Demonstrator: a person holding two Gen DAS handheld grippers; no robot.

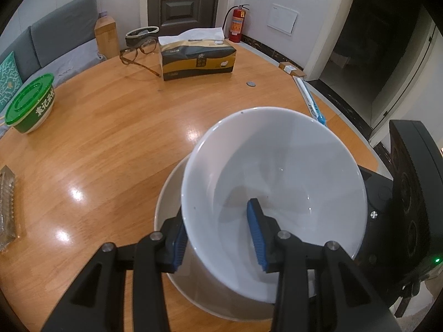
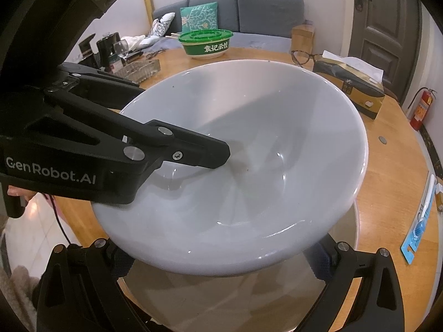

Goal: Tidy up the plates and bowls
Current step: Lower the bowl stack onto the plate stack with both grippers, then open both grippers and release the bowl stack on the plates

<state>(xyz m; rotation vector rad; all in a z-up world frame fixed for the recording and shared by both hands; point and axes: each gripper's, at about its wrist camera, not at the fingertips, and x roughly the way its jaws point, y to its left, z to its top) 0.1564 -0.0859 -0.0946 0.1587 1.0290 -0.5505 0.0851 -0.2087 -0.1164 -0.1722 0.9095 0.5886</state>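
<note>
A large white bowl (image 1: 277, 171) hangs tilted over a wider white dish (image 1: 166, 210) on the round wooden table (image 1: 110, 138). My left gripper (image 1: 217, 213) is shut on the bowl's near rim, one blue pad inside and one outside. In the right wrist view the same bowl (image 2: 263, 138) fills the middle, with the left gripper's inner finger (image 2: 205, 152) lying in it. My right gripper (image 2: 221, 265) reaches under the bowl's near rim, above the lower dish (image 2: 221, 298). Its jaws stand wide apart and its tips are hidden by the bowl.
At the far side lie a tissue box (image 1: 198, 58), glasses (image 1: 138, 52) and a coin (image 1: 250, 83). A green-lidded tub (image 1: 30, 105) and a glass tray (image 1: 5, 207) sit at the left. A blue toothbrush pack (image 1: 313, 99) lies near the right edge.
</note>
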